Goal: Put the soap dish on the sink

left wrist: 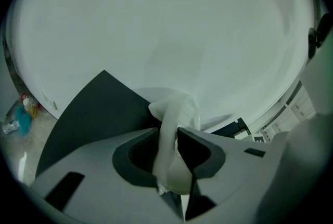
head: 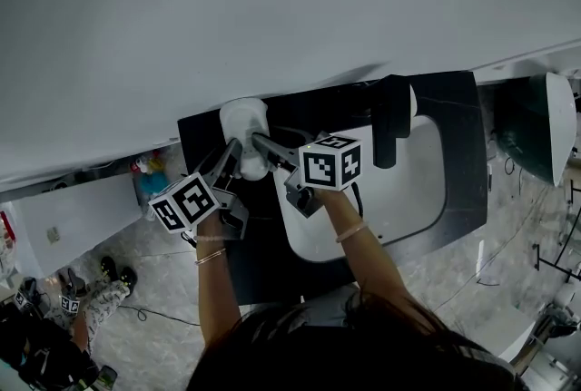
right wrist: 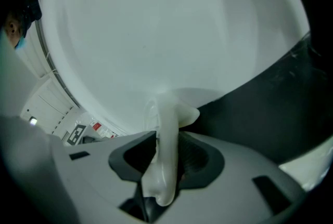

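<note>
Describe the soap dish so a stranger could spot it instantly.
Start at the black countertop holding the white sink basin. At its back left corner, left of the black faucet, is the soap dish: small, white, and clamped by the left hand-held gripper and right hand-held gripper.
</note>
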Motion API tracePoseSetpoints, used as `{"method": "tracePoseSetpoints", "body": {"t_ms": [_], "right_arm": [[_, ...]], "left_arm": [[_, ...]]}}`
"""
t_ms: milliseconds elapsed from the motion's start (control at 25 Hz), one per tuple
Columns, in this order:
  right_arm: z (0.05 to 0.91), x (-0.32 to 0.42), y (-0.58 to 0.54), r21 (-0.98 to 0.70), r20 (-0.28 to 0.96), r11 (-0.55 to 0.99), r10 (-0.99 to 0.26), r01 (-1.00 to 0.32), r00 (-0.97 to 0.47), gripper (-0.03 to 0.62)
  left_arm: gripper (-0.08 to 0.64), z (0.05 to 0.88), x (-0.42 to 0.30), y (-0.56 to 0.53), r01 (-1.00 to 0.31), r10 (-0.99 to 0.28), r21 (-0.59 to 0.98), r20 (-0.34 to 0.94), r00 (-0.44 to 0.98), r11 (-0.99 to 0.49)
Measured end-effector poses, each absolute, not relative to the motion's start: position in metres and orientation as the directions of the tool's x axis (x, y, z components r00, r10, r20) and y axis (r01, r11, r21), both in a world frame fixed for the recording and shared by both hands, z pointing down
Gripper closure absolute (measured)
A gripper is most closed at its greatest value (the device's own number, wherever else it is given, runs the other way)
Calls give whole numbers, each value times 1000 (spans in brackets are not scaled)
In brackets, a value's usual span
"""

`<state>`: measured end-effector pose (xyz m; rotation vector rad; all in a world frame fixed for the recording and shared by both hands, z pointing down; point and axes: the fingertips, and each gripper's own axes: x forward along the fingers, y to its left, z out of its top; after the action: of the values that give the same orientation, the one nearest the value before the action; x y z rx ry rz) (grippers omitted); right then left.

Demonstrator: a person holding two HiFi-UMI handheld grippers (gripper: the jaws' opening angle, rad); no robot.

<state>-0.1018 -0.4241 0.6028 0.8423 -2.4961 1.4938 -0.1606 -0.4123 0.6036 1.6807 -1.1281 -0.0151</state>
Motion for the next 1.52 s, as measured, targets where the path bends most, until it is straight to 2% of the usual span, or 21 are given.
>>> {"method": "tracePoseSetpoints", "body": {"t_ms": [400, 720, 960, 1280, 1520], "right_arm": [[607, -97, -420, -770, 386, 347, -415, -536, -824, 458], [603, -91, -421, -779, 376, 321, -448, -538, -811, 388], [586, -71, -415, -742, 389, 306, -529, -597, -754, 383], [524, -59, -382, -655, 353, 425, -559, -625, -750, 383], [470, -58, -344, -580, 309, 549, -536, -602, -786, 390]], "left_arm": [[446, 604, -160, -413, -680, -659, 733, 509, 554, -6], [446, 592, -171, -404, -676, -695, 737, 480, 535, -11], [446, 566, -178, -388, -676, -734, 735, 434, 523, -47], [446, 505, -169, -363, -684, -779, 715, 343, 525, -146], [446, 456, -144, -332, -673, -776, 699, 276, 567, -243]]}}
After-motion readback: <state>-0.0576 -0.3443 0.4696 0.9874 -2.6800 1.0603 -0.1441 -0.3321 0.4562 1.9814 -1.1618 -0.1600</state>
